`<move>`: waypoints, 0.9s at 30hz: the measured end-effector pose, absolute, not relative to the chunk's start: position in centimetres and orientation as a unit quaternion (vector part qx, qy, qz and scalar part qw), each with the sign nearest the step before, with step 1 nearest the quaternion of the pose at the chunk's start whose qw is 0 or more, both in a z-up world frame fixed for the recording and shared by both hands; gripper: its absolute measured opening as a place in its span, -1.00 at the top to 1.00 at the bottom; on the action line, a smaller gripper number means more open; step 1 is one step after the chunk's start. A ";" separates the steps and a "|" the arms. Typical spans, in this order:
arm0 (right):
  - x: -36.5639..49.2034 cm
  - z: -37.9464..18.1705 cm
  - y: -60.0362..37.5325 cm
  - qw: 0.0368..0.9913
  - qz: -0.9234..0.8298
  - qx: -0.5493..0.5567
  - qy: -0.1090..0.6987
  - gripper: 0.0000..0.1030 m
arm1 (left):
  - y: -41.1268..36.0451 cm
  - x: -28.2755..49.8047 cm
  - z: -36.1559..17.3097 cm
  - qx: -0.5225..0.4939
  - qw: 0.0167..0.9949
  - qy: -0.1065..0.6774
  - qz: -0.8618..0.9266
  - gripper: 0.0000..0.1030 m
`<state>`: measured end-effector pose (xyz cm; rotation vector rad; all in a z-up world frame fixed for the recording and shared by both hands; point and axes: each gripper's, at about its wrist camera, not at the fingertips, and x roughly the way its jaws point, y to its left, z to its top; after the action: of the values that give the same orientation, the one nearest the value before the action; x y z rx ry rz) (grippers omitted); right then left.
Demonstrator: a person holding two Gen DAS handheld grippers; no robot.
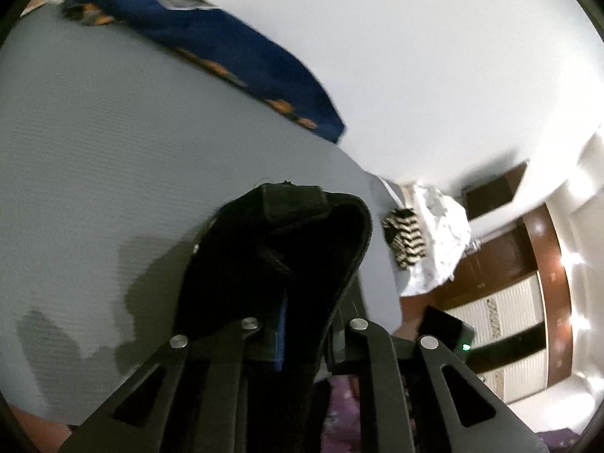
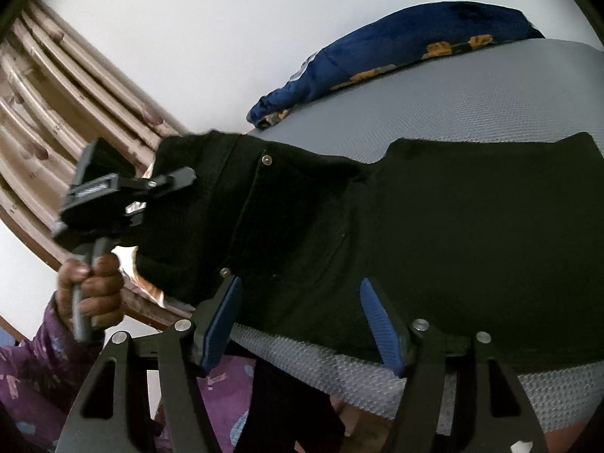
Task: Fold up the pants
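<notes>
Grey textured mattress [image 2: 472, 105], white wall behind, wooden wardrobe [image 1: 502, 302] at side. Left gripper [image 1: 298, 324] clamped on black pants [image 2: 415, 234] at waistband, cloth bunched upward between fingers. Right gripper [image 2: 302, 324] fingers apart, blue pads [image 2: 381, 324] over pants near mattress edge. Pants lie flat across mattress, long axis left-right in right wrist view, waistband end at left, lifted. No readable writing. Blue patterned blanket [image 2: 396, 49] along far edge.

White wall [image 1: 415, 56], brown wardrobe [image 1: 502, 256], curtain [image 2: 56, 113]
</notes>
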<state>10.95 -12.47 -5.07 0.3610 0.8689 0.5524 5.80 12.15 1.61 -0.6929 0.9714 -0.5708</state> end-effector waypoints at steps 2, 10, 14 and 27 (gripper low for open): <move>11.4 -5.1 -13.3 0.850 0.267 0.185 0.414 -0.25 | 9.6 6.2 2.4 -0.315 0.788 0.453 -0.273 0.70; 12.0 -3.6 -18.5 0.817 0.334 0.288 0.372 -0.49 | -0.2 10.2 3.6 -0.330 0.768 0.449 -0.314 0.70; 12.7 -4.6 -24.1 0.797 0.323 0.353 0.368 -0.56 | -6.0 13.1 3.0 -0.329 0.759 0.456 -0.329 0.68; 11.1 -11.8 -36.0 0.754 0.253 0.476 0.374 -0.74 | -13.4 17.5 -2.0 -0.289 0.747 0.455 -0.389 -0.27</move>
<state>11.05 -35.99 -11.82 1.0394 0.8160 0.5526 17.46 -13.40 -1.97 -0.6327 0.9961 -0.8506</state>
